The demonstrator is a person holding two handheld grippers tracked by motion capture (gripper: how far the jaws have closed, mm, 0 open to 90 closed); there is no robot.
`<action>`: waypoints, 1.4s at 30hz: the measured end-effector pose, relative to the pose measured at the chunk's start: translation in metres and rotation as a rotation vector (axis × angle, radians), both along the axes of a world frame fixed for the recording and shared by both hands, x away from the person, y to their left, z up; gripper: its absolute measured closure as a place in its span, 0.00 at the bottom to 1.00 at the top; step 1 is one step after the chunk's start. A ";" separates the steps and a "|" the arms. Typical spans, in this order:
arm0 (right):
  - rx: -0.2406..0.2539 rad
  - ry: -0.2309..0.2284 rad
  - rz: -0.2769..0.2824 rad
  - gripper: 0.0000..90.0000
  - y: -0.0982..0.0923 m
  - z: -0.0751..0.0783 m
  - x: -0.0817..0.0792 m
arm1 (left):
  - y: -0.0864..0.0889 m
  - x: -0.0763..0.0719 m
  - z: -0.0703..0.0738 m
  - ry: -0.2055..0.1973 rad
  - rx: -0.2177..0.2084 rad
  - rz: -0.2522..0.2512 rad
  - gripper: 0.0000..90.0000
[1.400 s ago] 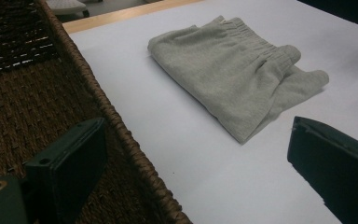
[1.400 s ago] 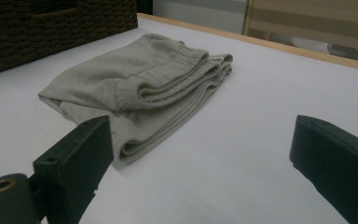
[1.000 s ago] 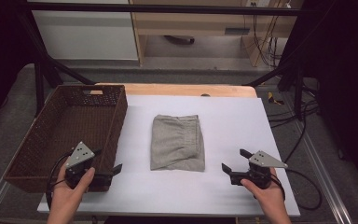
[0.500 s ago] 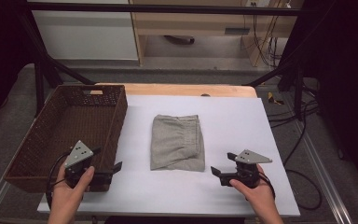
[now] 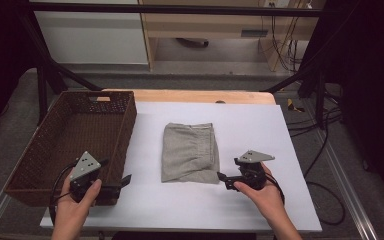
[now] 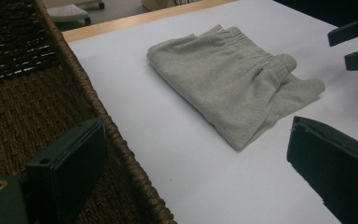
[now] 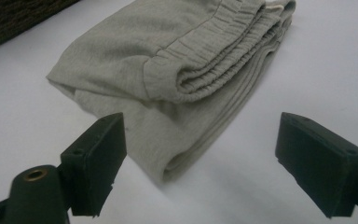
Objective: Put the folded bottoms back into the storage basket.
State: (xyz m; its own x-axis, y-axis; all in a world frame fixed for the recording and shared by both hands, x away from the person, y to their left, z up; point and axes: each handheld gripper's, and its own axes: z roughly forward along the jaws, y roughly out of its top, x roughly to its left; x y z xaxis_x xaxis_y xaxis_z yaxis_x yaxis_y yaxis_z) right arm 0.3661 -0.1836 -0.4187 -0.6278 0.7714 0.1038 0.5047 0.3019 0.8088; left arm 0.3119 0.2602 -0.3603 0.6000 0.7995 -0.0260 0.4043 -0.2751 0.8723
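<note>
A folded grey garment (image 5: 189, 152) lies mid-worktop (image 5: 240, 210), just beside a woven basket (image 5: 40, 150), as the right hand-held gripper (image 5: 221, 176) noses up to its near corner, jaws spread though lately narrowing, with nothing pinched between them yet. The left hand-held gripper (image 5: 126, 181) waits by the basket's near corner, jaws spread and empty. A bite on the top layer alone could unfold the stack when lifted; a low approach could shove the cloth across the worktop
</note>
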 end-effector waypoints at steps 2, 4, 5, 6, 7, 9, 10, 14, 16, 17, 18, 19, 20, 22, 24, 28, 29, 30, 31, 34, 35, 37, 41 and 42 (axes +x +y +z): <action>0.015 0.012 -0.012 0.21 0.003 -0.004 0.004 | 0.000 0.000 0.000 0.000 0.000 0.000 0.06; 0.003 0.001 -0.020 0.24 0.004 -0.008 0.004 | 0.000 -0.001 0.000 -0.003 -0.004 0.002 0.06; -0.001 -0.001 -0.022 0.26 0.005 -0.010 0.003 | 0.002 -0.001 0.001 -0.005 -0.015 0.011 0.06; 0.004 0.005 -0.021 0.29 0.006 -0.011 0.002 | 0.003 -0.001 0.002 -0.006 -0.014 0.010 0.06; 0.009 0.010 -0.022 0.29 0.006 -0.013 0.001 | 0.003 -0.001 0.002 -0.006 -0.014 0.010 0.06; 0.004 0.014 -0.018 0.30 0.007 -0.015 0.000 | 0.002 -0.001 0.002 -0.013 -0.019 0.012 0.06; -0.011 0.022 -0.008 0.30 0.010 -0.018 -0.001 | 0.002 -0.001 0.002 -0.013 -0.020 0.011 0.06; -0.047 0.038 0.012 0.30 0.017 -0.026 -0.001 | 0.000 -0.001 0.002 -0.013 -0.014 0.008 0.06; -0.067 0.040 0.017 0.30 0.021 -0.029 0.000 | 0.000 -0.002 0.002 -0.015 -0.019 0.007 0.06; -0.075 0.041 0.021 0.30 0.024 -0.030 0.001 | 0.000 -0.002 0.002 -0.015 -0.017 0.007 0.06; -0.084 0.047 0.023 0.30 0.026 -0.032 0.001 | -0.001 -0.002 0.002 -0.015 -0.017 0.007 0.06; -0.091 0.047 0.027 0.29 0.028 -0.033 0.002 | -0.001 -0.002 0.002 -0.014 -0.016 0.006 0.06; -0.099 0.044 0.034 0.29 0.029 -0.034 0.002 | -0.001 -0.001 0.002 -0.012 -0.016 0.005 0.06; -0.103 0.045 0.043 0.29 0.032 -0.035 0.003 | -0.002 -0.001 0.002 -0.011 -0.015 0.002 0.06; -0.108 0.045 0.047 0.30 0.035 -0.036 0.004 | -0.002 -0.001 0.002 -0.012 -0.014 0.001 0.06; -0.121 0.039 0.065 0.35 0.041 -0.038 0.005 | -0.003 -0.002 0.002 -0.014 -0.017 0.002 0.06; -0.134 0.033 0.073 0.37 0.043 -0.039 0.004 | -0.003 -0.002 0.002 -0.014 -0.019 0.000 0.06; -0.134 0.033 0.073 0.37 0.043 -0.039 0.004 | -0.003 -0.002 0.002 -0.014 -0.019 0.000 0.06; -0.163 0.013 0.077 0.44 0.046 -0.038 0.003 | -0.002 -0.002 0.002 -0.015 -0.019 0.001 0.06; -0.175 -0.009 0.078 0.60 0.046 -0.038 0.002 | -0.002 -0.002 0.002 -0.014 -0.017 0.001 0.06; -0.177 -0.009 0.075 0.64 0.044 -0.038 0.001 | -0.002 -0.002 0.002 -0.014 -0.017 0.001 0.06; -0.175 -0.017 0.080 0.73 0.043 -0.038 0.001 | -0.002 -0.002 0.002 -0.013 -0.018 0.001 0.06; -0.185 -0.037 0.083 0.87 0.043 -0.038 -0.001 | -0.002 -0.002 0.002 -0.013 -0.015 0.000 0.06; -0.185 -0.034 0.084 0.89 0.042 -0.038 0.000 | -0.002 -0.002 0.002 -0.013 -0.015 0.000 0.06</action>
State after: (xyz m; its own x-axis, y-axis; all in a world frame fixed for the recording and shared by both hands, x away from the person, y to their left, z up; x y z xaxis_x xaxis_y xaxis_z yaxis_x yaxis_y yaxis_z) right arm 0.3657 -0.1417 -0.4566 -0.6918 0.7198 -0.0570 0.4448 0.4871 0.7516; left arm 0.3099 0.2580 -0.3583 0.6003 0.7992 -0.0307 0.3932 -0.2615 0.8815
